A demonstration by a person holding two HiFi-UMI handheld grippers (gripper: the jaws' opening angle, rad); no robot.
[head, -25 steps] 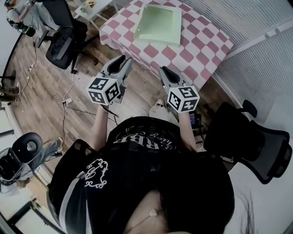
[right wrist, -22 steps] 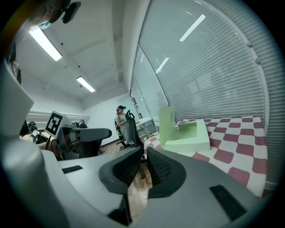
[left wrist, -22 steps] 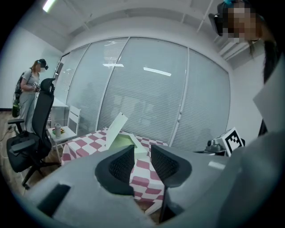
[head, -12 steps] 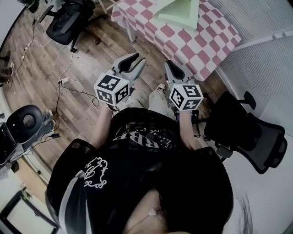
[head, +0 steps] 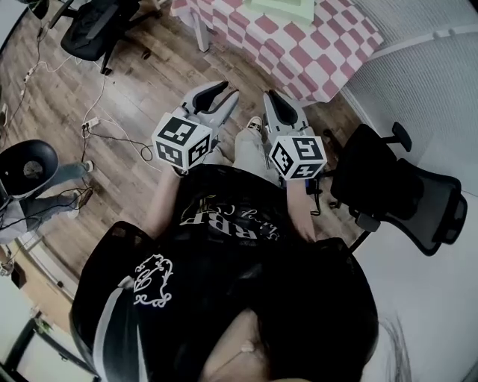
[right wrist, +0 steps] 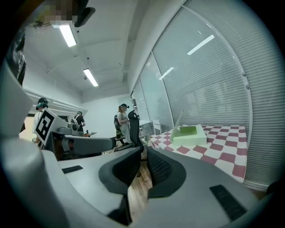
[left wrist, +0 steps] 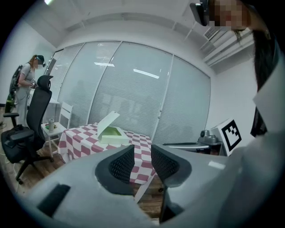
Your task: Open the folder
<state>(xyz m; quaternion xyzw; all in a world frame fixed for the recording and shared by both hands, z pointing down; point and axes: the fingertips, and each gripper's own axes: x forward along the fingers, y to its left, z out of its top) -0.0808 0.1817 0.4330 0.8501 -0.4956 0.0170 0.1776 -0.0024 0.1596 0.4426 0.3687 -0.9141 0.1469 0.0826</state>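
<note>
The light green folder (left wrist: 112,133) lies on the pink-checked table (left wrist: 80,138) with its lid raised (left wrist: 108,122). In the head view only its near edge (head: 284,6) shows at the top, on the table (head: 314,45). Both grippers are held over the wooden floor, well short of the table. My left gripper (head: 216,93) (left wrist: 142,153) is open with nothing between its pads. My right gripper (head: 272,101) (right wrist: 143,153) is shut and empty, and the folder (right wrist: 189,135) shows far beyond it to the right.
A black office chair (head: 403,194) stands close on my right and another (head: 89,26) at the far left. Cables (head: 104,127) trail over the floor. A person (left wrist: 24,84) stands by a chair at left, others (right wrist: 122,122) further back.
Both grippers have drawn back from the table together. The table and folder have slid up to the top edge of the head view. The jaws look unchanged.
</note>
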